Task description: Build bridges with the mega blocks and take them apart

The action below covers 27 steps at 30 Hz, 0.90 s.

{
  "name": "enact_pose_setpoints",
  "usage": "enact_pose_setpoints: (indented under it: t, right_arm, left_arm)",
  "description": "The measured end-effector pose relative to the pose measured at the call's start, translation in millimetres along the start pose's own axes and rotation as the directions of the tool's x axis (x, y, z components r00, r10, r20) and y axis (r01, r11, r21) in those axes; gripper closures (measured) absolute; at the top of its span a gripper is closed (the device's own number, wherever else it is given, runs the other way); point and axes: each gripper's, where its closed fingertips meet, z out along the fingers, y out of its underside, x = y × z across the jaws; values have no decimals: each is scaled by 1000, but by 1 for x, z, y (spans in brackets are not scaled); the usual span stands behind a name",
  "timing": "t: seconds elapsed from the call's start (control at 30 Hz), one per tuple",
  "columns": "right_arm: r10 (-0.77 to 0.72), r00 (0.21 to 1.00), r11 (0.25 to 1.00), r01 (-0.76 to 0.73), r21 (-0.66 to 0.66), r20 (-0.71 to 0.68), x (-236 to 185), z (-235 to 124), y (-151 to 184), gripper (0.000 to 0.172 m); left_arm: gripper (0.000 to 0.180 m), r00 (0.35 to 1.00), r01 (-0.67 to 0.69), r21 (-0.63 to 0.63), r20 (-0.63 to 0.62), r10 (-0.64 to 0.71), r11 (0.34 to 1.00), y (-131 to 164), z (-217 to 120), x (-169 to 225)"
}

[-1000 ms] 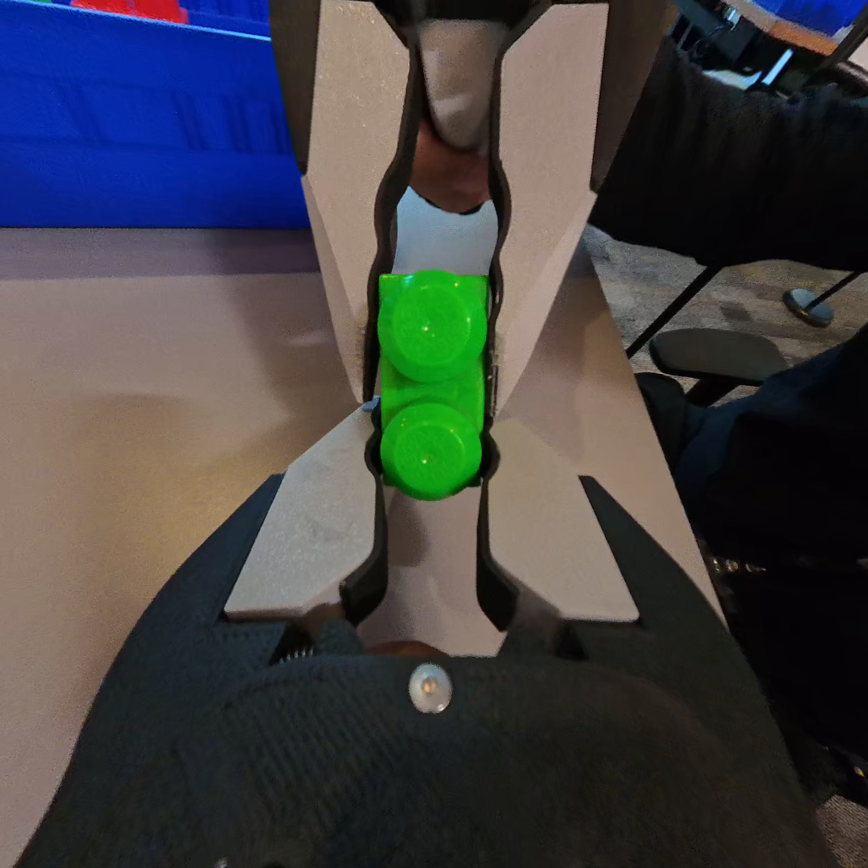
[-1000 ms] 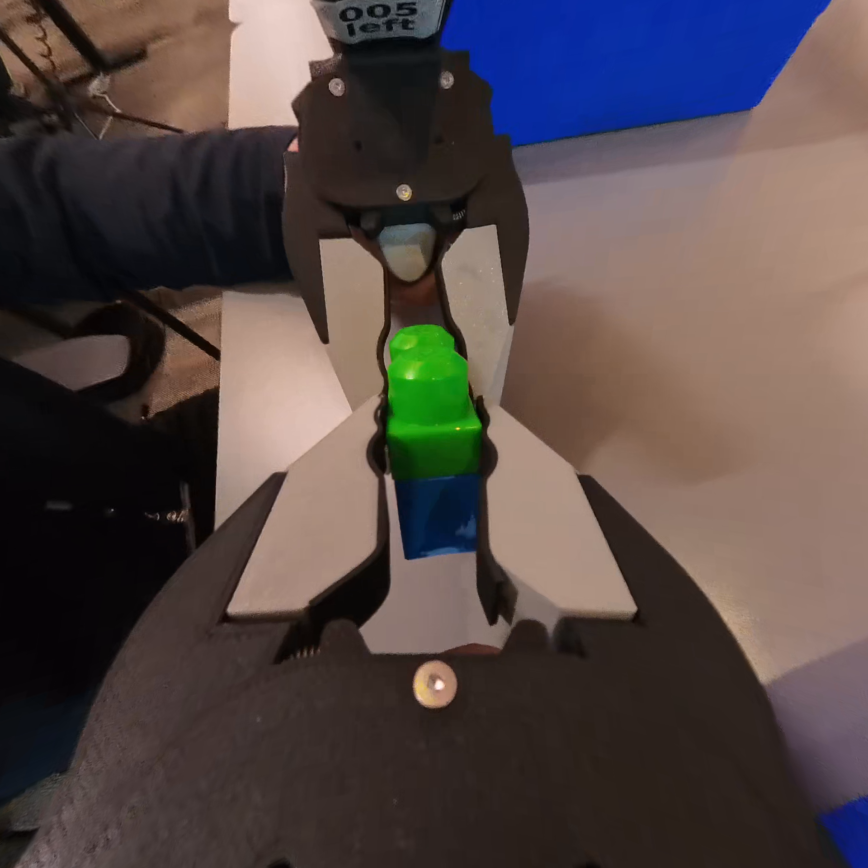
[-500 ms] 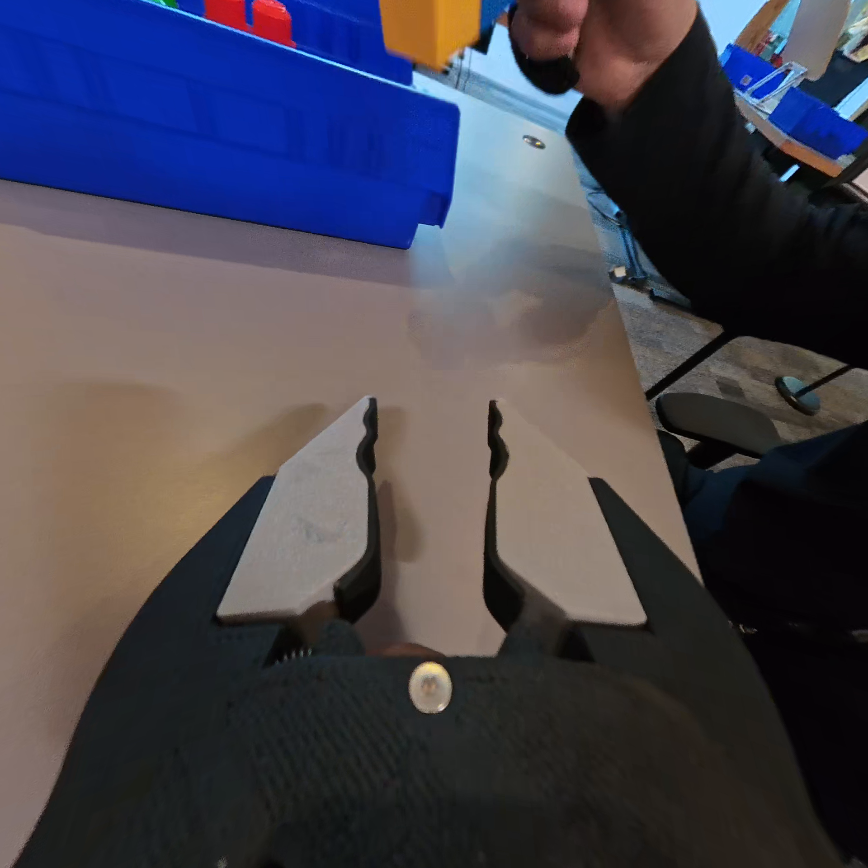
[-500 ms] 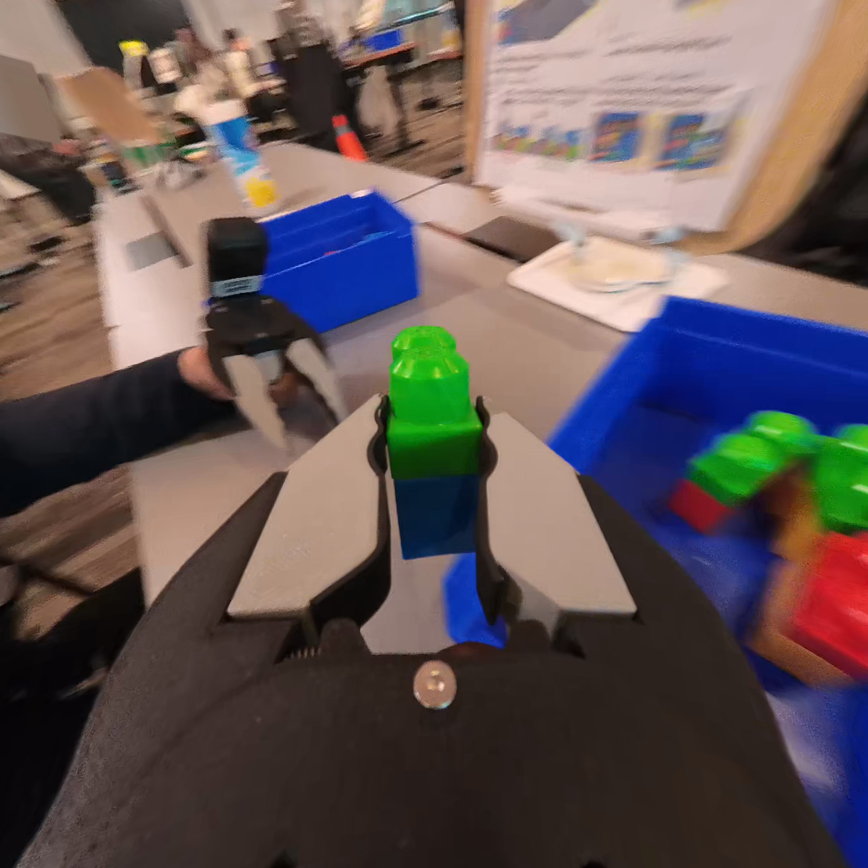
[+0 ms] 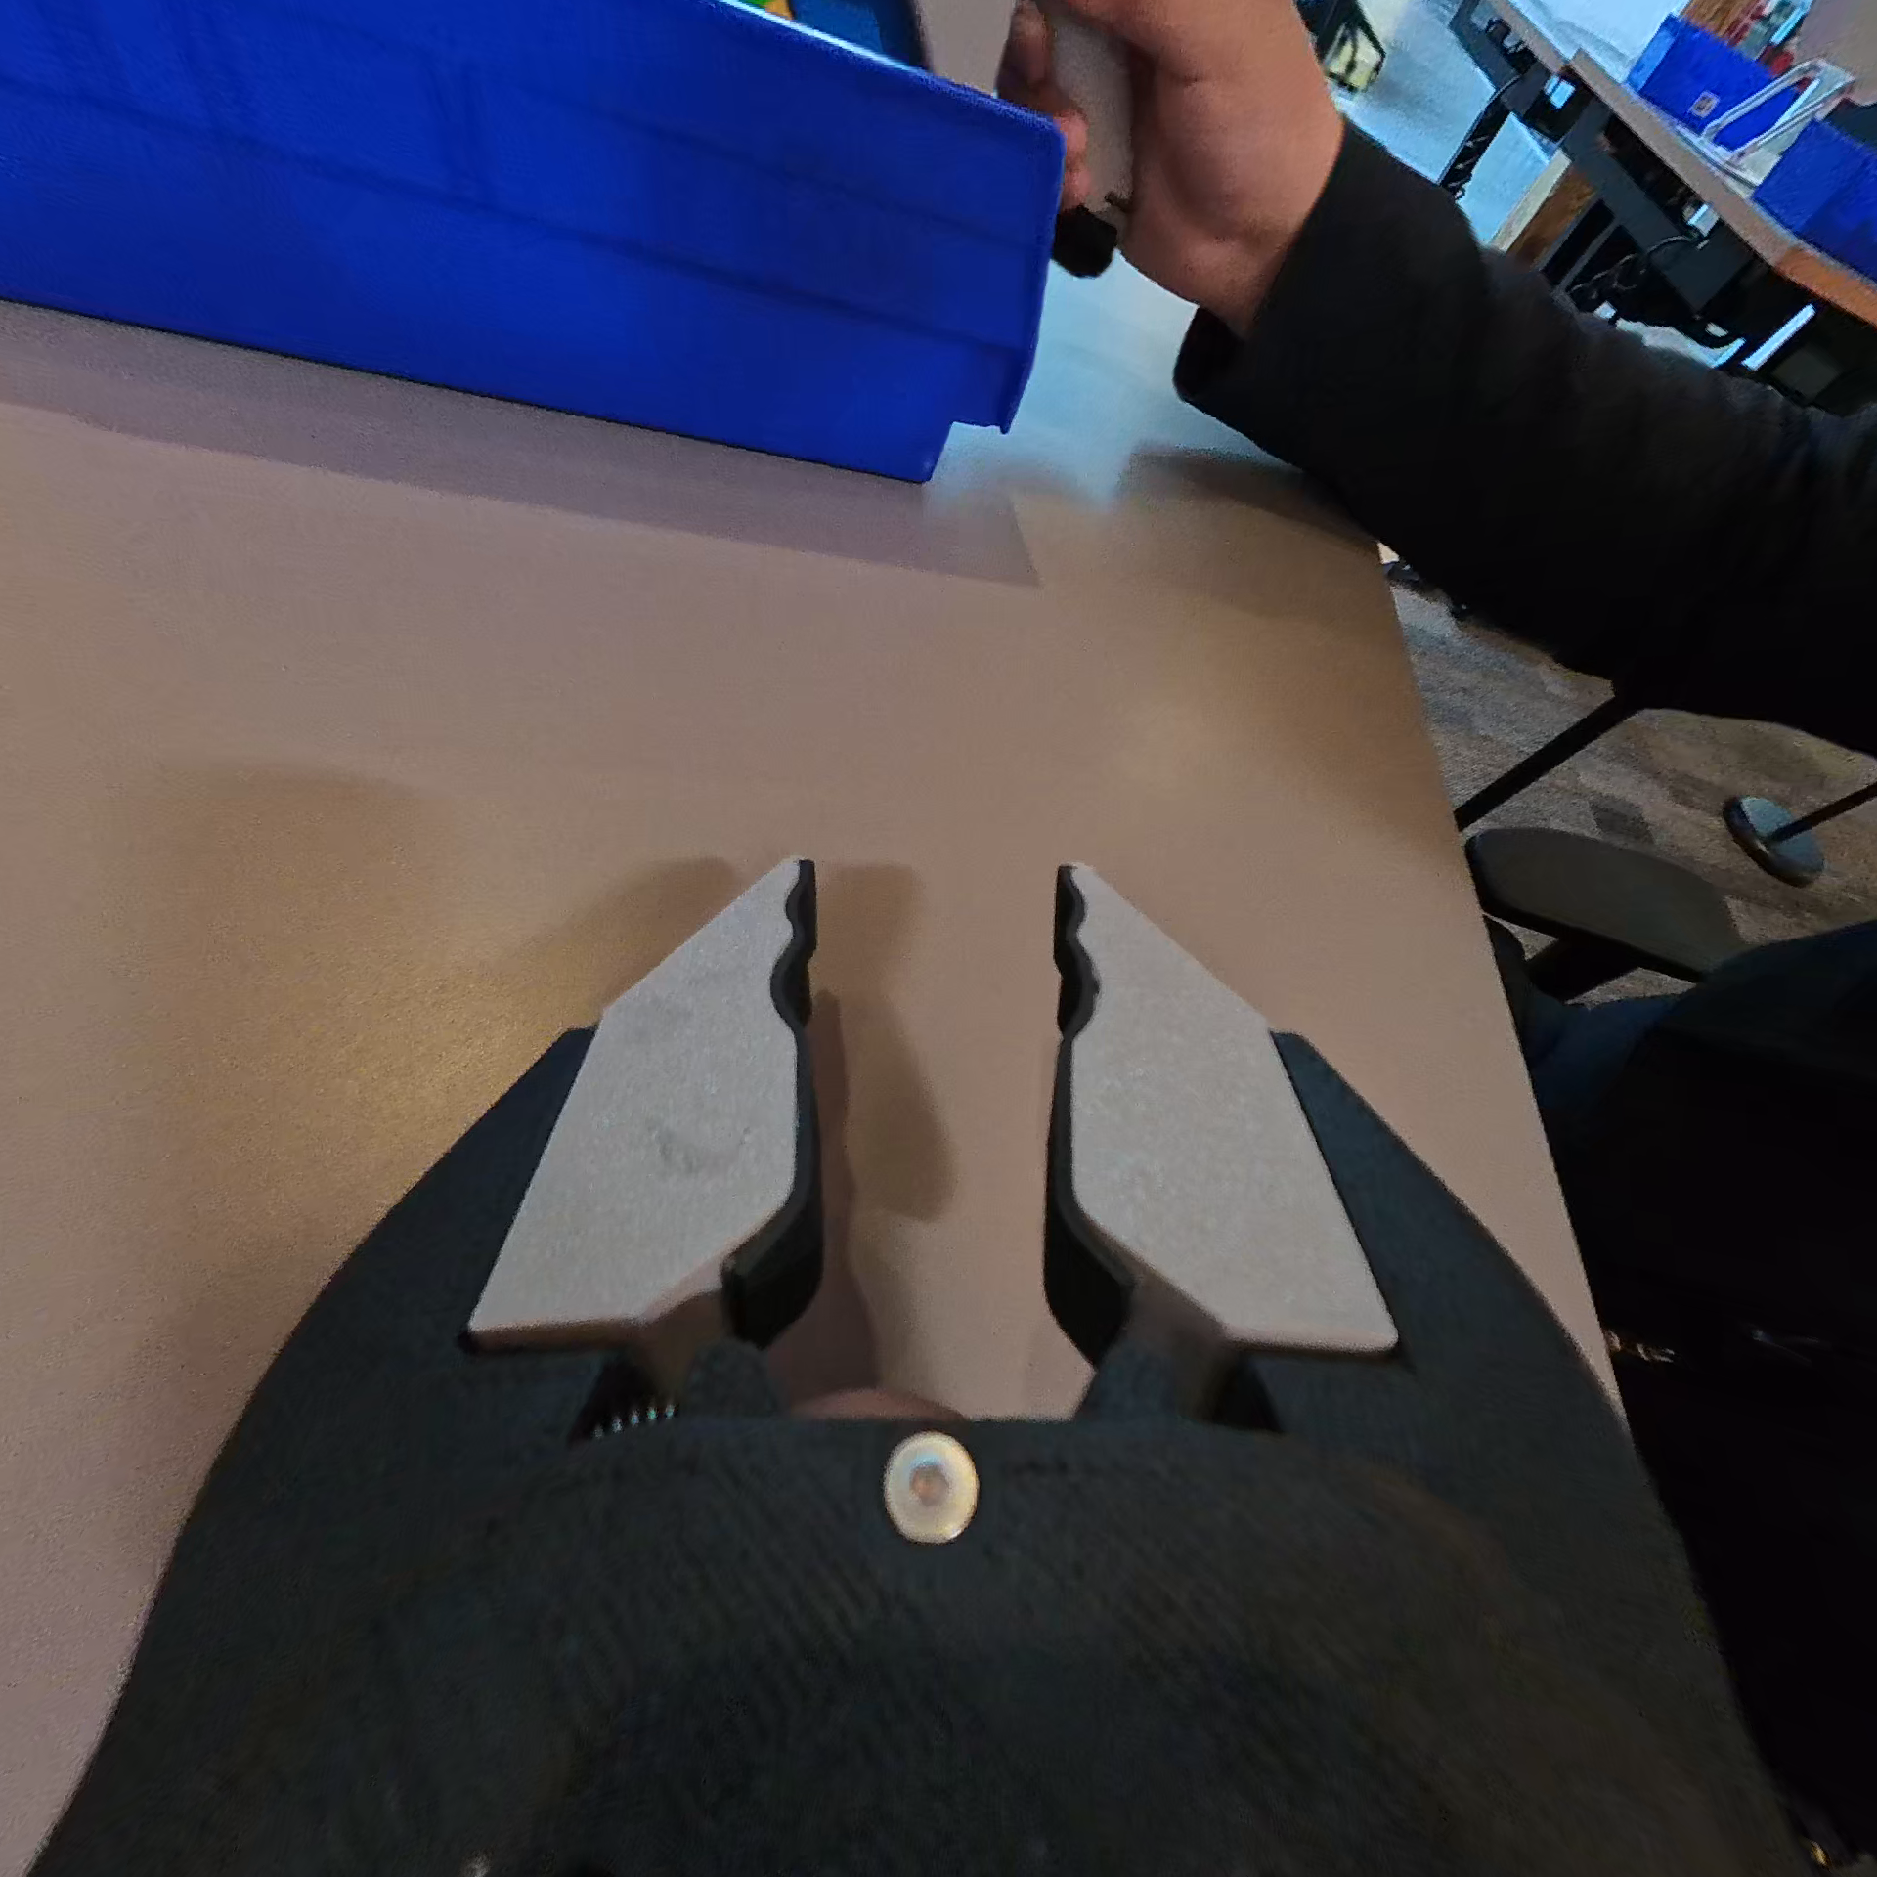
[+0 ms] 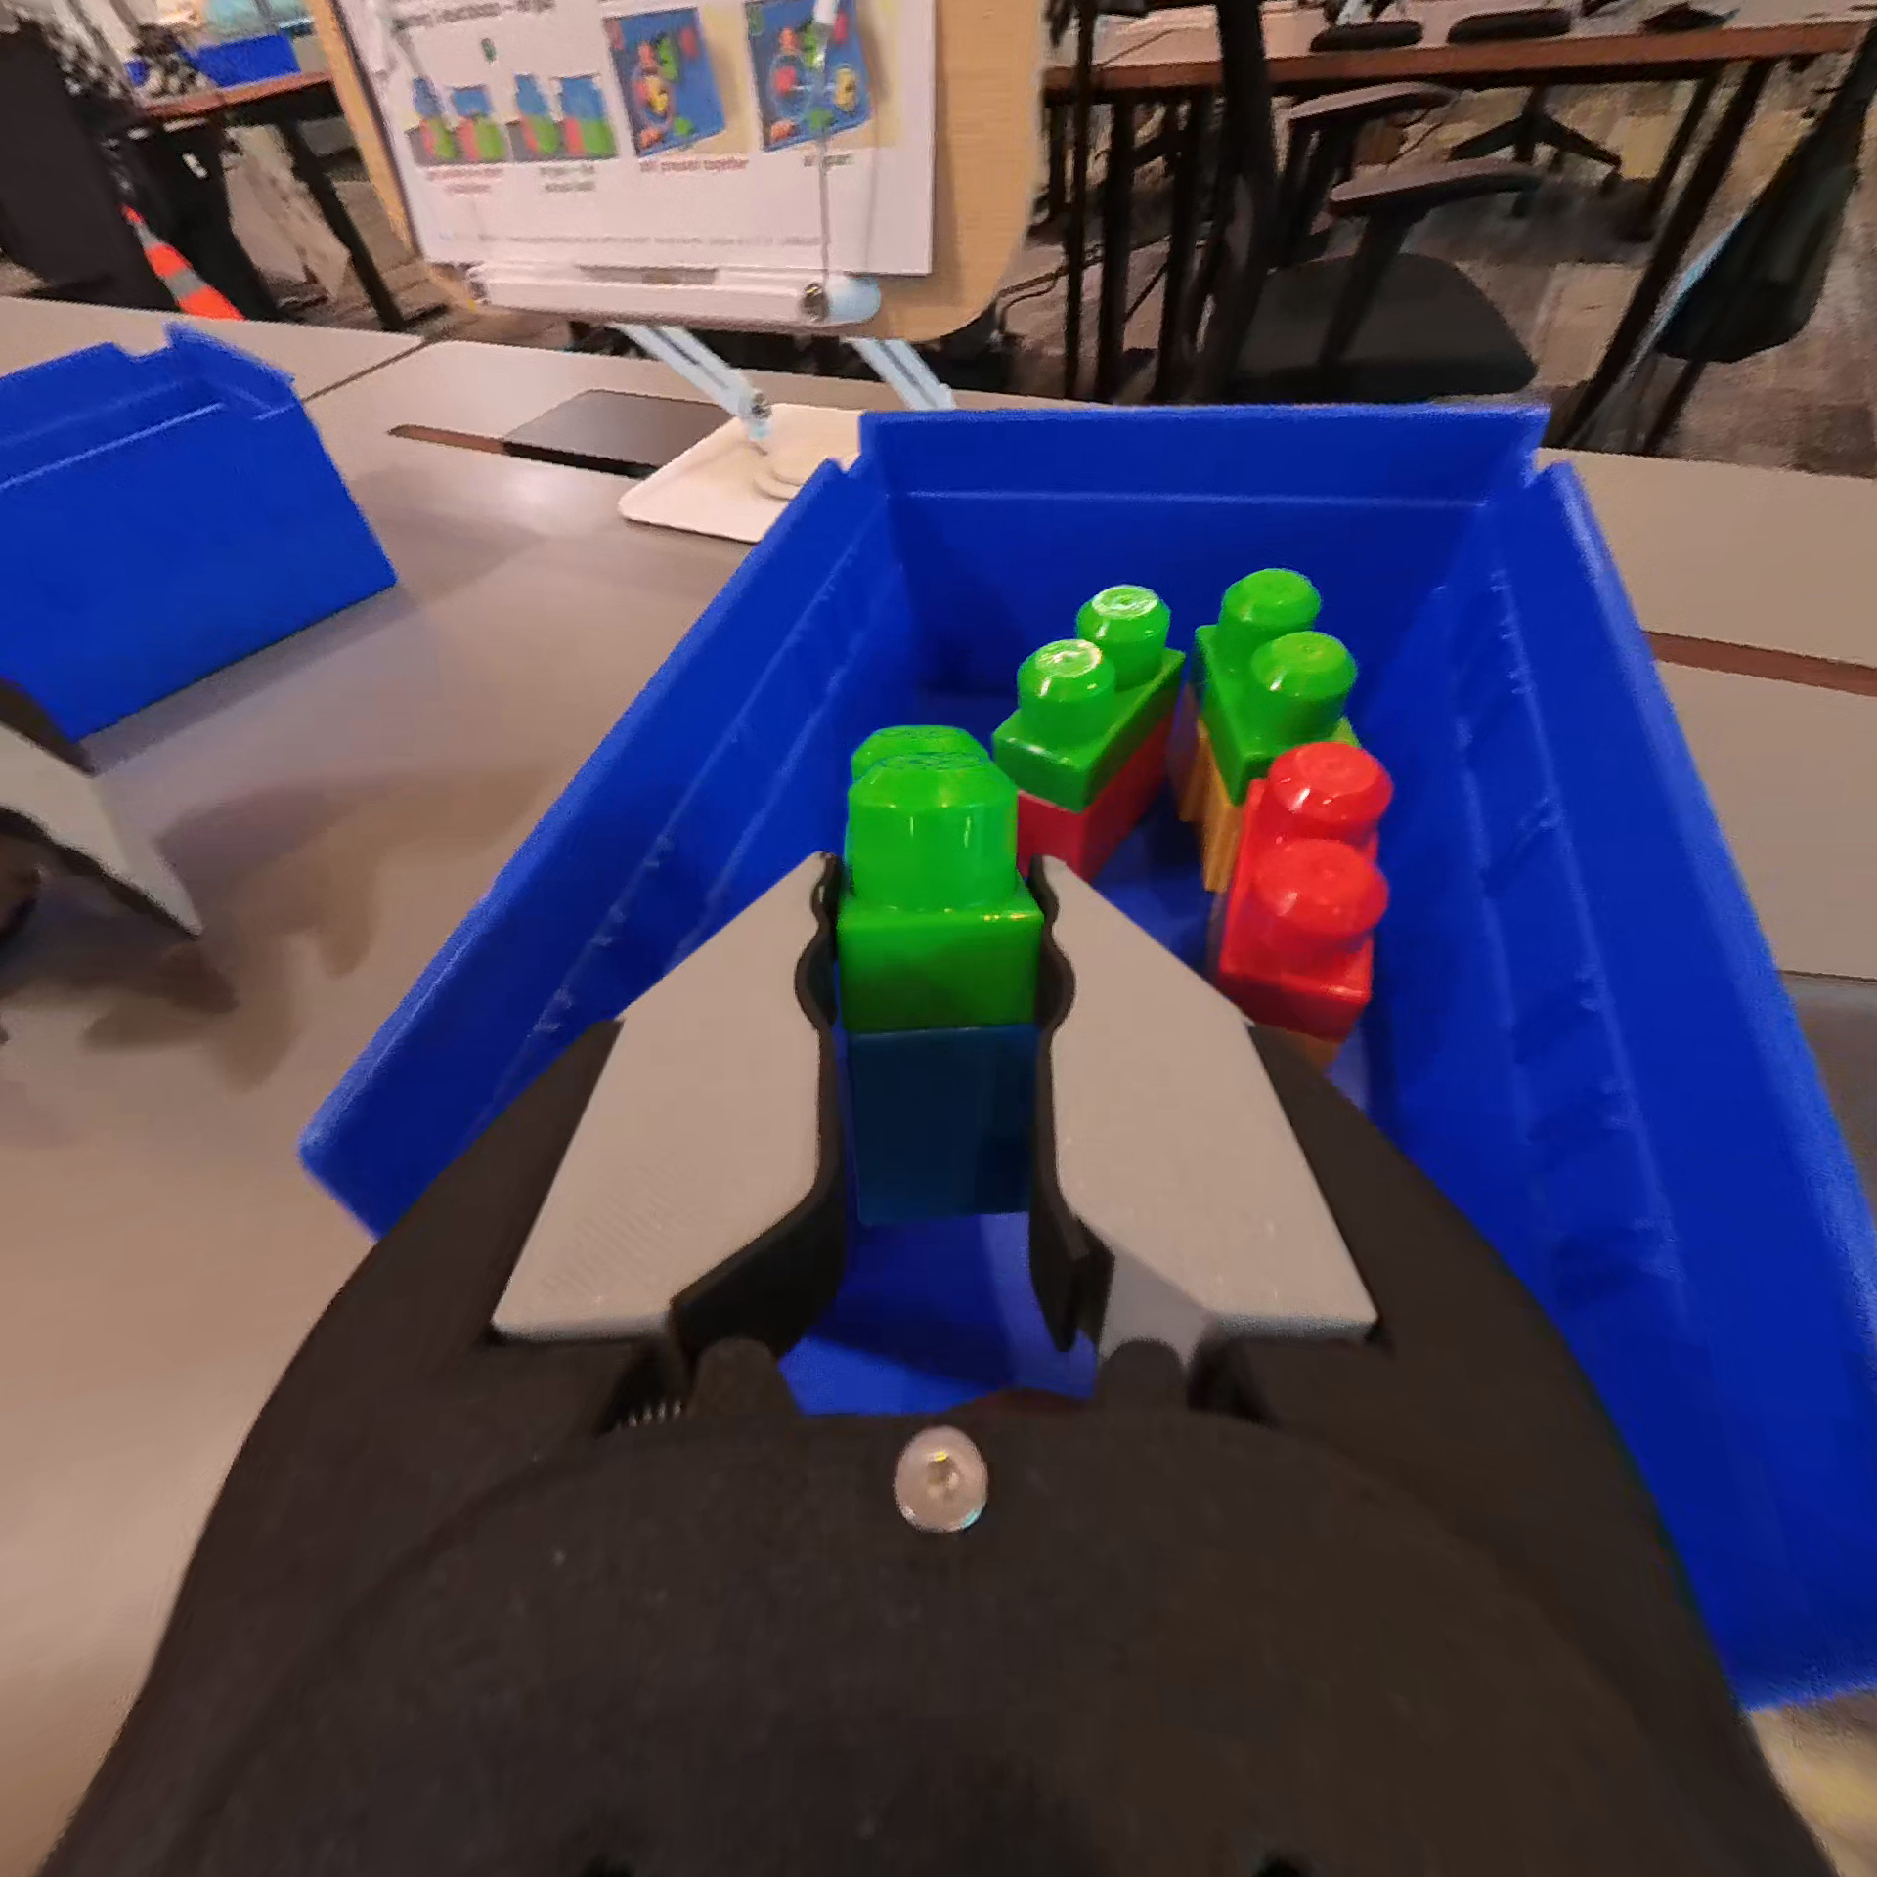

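My right gripper [image 6: 936,884] is shut on a green block [image 6: 940,914] stacked on a dark blue block [image 6: 945,1117]. It holds the pair over the near end of a blue bin [image 6: 1584,914]. Inside the bin lie a green-on-red stack [image 6: 1092,731], a green-on-orange stack [image 6: 1270,691] and a red block [image 6: 1310,894]. My left gripper [image 5: 934,884] is open and empty, low over the tan table [image 5: 406,711]. It also shows at the left edge of the right wrist view [image 6: 91,833]. The hand [image 5: 1199,132] holding the right gripper shows beside the blue bin [image 5: 508,234] in the left wrist view.
A second blue bin [image 6: 173,508] stands at the far left. A stand with an instruction sheet [image 6: 660,132] rises behind the bin. The table's right edge [image 5: 1422,711] drops to carpet and a chair [image 5: 1595,904]. A dark sleeve [image 5: 1574,457] reaches across on the right. There is about 25 centimetres between the tips of the two grippers. Measured from the fingertips, the green-on-red stack [image 6: 1092,731] is 8 centimetres or so from the right gripper and 30 centimetres from the left.
My left gripper opened, let go of the green block and drew back empty. My right gripper kept the green-and-blue stack and carried it away over the blue bin.
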Motion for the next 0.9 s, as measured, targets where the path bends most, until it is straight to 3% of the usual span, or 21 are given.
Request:
enact_pose_setpoints:
  t: [0.23, 0.37, 0.53, 0.8, 0.9]
  right_arm:
    - [-68, 995, 987, 55, -149, -79, 25, 24, 12, 138]
    - [-176, 978, 965, 149, -217, -108, 28, 37, -3, 138]
    - [-176, 980, 947, 142, -289, -96, 32, 59, -6, 138]
    - [-133, 987, 892, 79, -446, -90, 36, 49, 33, 137]
    - [-129, 989, 816, 64, -575, -73, 35, 34, 59, 135]
  left_arm:
    - [135, 1000, -4, -17, 0, 4, 1000, 3, 1, 0]
    - [135, 1000, -2, -25, -8, 2, 1000, 4, 3, 2]
    - [135, 1000, -4, -18, -8, 4, 1000, 3, 1, 2]
    - [136, 1000, -10, -5, -10, 10, 1000, 0, -1, 4]
    - [136, 1000, -19, -9, -18, 19, 1000, 0, 0, 6]
